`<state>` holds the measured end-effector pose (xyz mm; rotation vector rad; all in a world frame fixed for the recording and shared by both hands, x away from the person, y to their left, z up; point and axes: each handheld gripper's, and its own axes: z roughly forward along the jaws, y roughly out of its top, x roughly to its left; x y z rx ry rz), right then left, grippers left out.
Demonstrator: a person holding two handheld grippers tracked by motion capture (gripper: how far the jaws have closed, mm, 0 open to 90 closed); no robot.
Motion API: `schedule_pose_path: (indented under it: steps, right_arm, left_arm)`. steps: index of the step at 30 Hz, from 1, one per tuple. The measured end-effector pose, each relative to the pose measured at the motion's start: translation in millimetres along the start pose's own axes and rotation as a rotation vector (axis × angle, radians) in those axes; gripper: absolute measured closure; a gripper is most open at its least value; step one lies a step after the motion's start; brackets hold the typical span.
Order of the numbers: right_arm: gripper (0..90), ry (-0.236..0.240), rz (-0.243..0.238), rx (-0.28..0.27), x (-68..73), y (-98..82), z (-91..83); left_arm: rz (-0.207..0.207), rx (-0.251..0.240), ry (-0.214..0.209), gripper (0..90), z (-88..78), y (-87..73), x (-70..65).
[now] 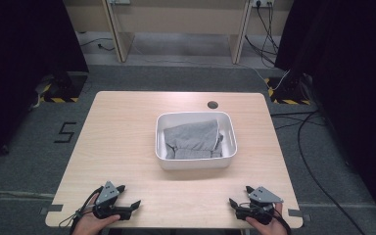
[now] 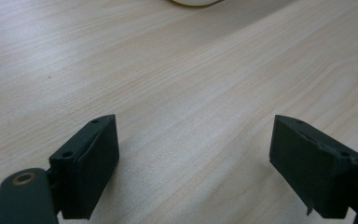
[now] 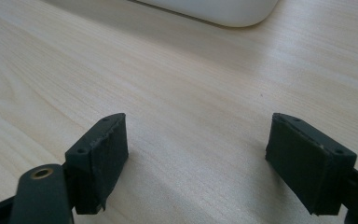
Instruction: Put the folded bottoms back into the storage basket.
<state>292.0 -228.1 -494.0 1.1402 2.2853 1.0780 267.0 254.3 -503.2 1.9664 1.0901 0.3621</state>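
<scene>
A white rectangular bin (image 1: pixel 195 164) stands in the middle of the light wooden table (image 1: pixel 122 142), with a folded grey cloth (image 1: pixel 192 138) lying inside it. My left gripper (image 1: pixel 129 196) rests near the table's front left edge, held by a hand, its jaws wide apart over bare wood (image 2: pixel 193 154). At the front right my right gripper (image 1: pixel 240 195) sits in the other hand, open too, nothing between its jaws (image 3: pixel 196 158). The bin's near rim (image 3: pixel 219 11) shows at the top of the right gripper view, and a sliver of the bin (image 2: pixel 193 2) tops the left gripper view.
A round dark cable hole (image 1: pixel 212 104) sits near the table's far edge. Behind the table are wooden desk legs (image 1: pixel 117 34), floor cables (image 1: pixel 269 29) and black curtains on both sides. A "5" mark (image 1: pixel 64 132) is on the floor at left.
</scene>
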Motion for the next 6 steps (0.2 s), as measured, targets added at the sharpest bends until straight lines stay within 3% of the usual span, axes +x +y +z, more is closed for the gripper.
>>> schedule_pose_path:
  steps: [6]
  right_arm:
    - [21.3,0.0,-0.001,0.0,0.0,0.0,0.0]
  left_arm:
    - [0.005,0.001,0.006,15.2,0.3,0.0,-0.7]
